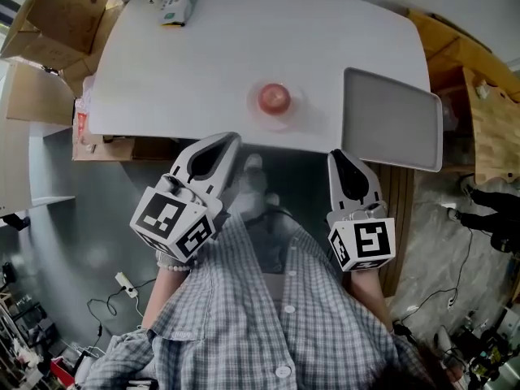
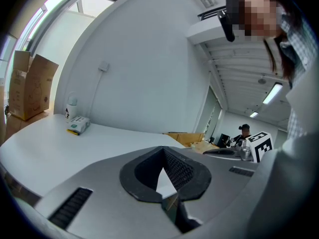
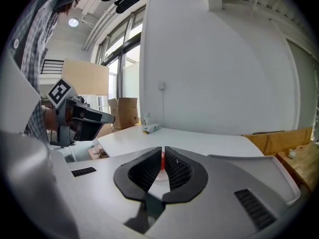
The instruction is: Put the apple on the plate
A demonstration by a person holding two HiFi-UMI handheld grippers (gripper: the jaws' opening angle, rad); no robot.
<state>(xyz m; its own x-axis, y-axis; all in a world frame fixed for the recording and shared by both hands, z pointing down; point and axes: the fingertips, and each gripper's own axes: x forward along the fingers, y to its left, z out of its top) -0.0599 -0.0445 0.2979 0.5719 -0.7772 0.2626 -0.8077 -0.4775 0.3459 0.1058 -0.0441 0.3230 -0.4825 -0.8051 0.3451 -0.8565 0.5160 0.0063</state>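
Red apple [image 1: 274,97] sits on what looks like a small pale plate [image 1: 253,104], mid-surface [image 1: 203,63]. Only a faint round rim shows around it, so the plate is hard to read against the white top.

- Left hand-held gripper [image 1: 230,140]: jaws shut tip to tip, nothing between them. The apple is ahead of it and a bit to its right, well apart.
- Right hand-held gripper [image 1: 338,154]: jaws closed to a thin slit, holding nothing. The apple is ahead and a bit to its left, well apart. In the right gripper view it shows as a red sliver through the slit, far off on the surface.
- Both grippers hang short of the surface's near edge, over the floor, close to the person's checked shirt [image 1: 268,315].
- Grey tray [image 1: 390,120] lies ahead-right of the right hand-held gripper, empty, overhanging the edge. It has no part in the task.
- Small green-and-white pack [image 1: 180,2] is at the far side, well ahead of the left hand-held gripper.

Status, my read: the apple looks already placed and neither gripper is near it, so the task looks done. Nothing is left except confirming that the ring under the apple really is the plate.
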